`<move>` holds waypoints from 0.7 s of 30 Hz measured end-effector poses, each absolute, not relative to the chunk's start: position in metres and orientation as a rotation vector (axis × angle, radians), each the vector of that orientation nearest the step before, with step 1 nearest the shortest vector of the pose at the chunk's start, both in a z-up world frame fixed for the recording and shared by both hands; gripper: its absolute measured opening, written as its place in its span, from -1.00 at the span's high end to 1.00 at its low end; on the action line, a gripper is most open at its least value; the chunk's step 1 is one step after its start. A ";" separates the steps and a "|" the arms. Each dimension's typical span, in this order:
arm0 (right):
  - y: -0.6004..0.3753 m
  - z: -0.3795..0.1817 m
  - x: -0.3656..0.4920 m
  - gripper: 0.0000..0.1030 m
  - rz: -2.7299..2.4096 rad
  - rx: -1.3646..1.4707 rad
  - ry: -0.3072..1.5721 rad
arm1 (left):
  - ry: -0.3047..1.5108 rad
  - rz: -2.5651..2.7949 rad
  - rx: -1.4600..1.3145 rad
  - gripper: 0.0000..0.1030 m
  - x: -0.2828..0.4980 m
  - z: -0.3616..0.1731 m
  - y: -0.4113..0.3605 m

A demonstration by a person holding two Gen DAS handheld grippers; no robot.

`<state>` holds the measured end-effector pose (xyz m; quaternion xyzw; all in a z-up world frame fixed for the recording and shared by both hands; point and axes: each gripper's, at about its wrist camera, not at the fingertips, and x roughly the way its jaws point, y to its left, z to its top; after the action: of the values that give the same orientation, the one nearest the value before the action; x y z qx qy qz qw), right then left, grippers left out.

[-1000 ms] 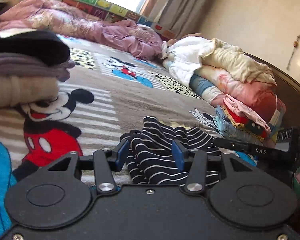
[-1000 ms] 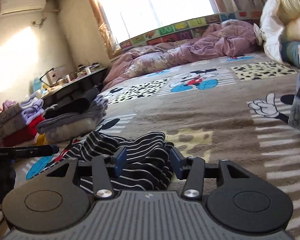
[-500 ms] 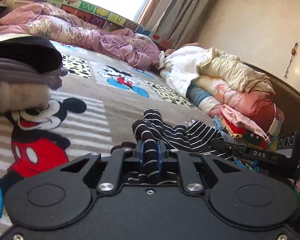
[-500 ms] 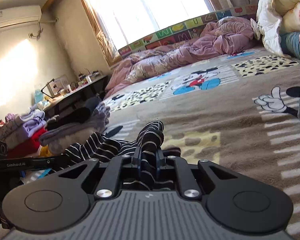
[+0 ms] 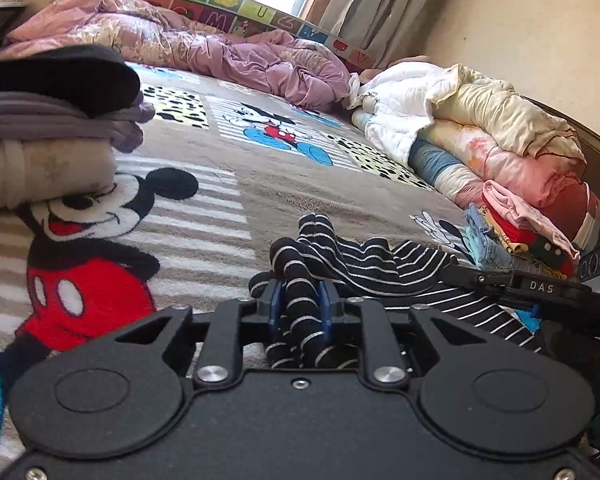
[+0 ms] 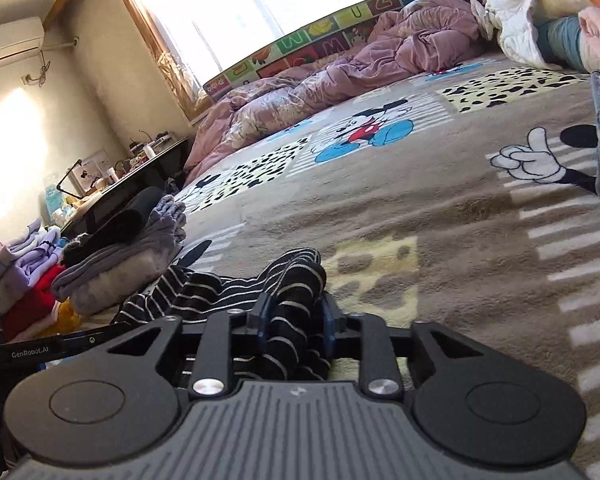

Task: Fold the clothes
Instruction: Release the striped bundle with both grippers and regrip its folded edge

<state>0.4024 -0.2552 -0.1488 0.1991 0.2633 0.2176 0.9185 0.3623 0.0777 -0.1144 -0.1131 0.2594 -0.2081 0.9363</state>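
A black garment with thin white stripes (image 5: 372, 268) lies crumpled on the Mickey Mouse blanket (image 5: 228, 184). My left gripper (image 5: 299, 304) is shut on a bunched fold of it at its left end. My right gripper (image 6: 294, 320) is shut on another bunched fold of the same garment (image 6: 220, 292) at its right end. The right gripper's body shows at the right of the left wrist view (image 5: 540, 292), and the left gripper's body at the left of the right wrist view (image 6: 40, 352). The cloth between them sags onto the blanket.
A stack of folded clothes (image 5: 48, 128), black on grey on beige, sits to the left. Rolled quilts and a pile of clothes (image 5: 500, 168) line the right side. A pink duvet (image 5: 220, 56) lies at the far end. A cluttered desk (image 6: 124, 176) stands beyond the bed.
Both grippers went from open around the striped garment to shut on bunched folds of it, and the views have tilted slightly since.
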 end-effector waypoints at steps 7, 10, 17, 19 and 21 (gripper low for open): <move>-0.261 -0.113 0.350 0.30 0.521 0.259 0.394 | 0.441 -0.535 -0.036 0.38 0.319 -0.089 0.068; -0.247 -0.106 0.318 0.31 0.620 0.134 0.363 | 0.453 -0.629 0.031 0.38 0.302 -0.094 0.057; -0.207 -0.130 0.306 0.28 0.652 -0.052 0.451 | 0.530 -0.643 0.134 0.32 0.305 -0.122 0.041; -0.206 -0.132 0.309 0.27 0.654 -0.050 0.469 | 0.540 -0.638 0.127 0.29 0.308 -0.127 0.042; -0.206 -0.135 0.313 0.26 0.660 -0.052 0.489 | 0.548 -0.631 0.121 0.24 0.311 -0.131 0.043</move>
<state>0.3127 -0.2062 -0.1351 -0.0251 0.2376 0.3206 0.9166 0.3113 0.0429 -0.1310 0.0588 0.2661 -0.3062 0.9121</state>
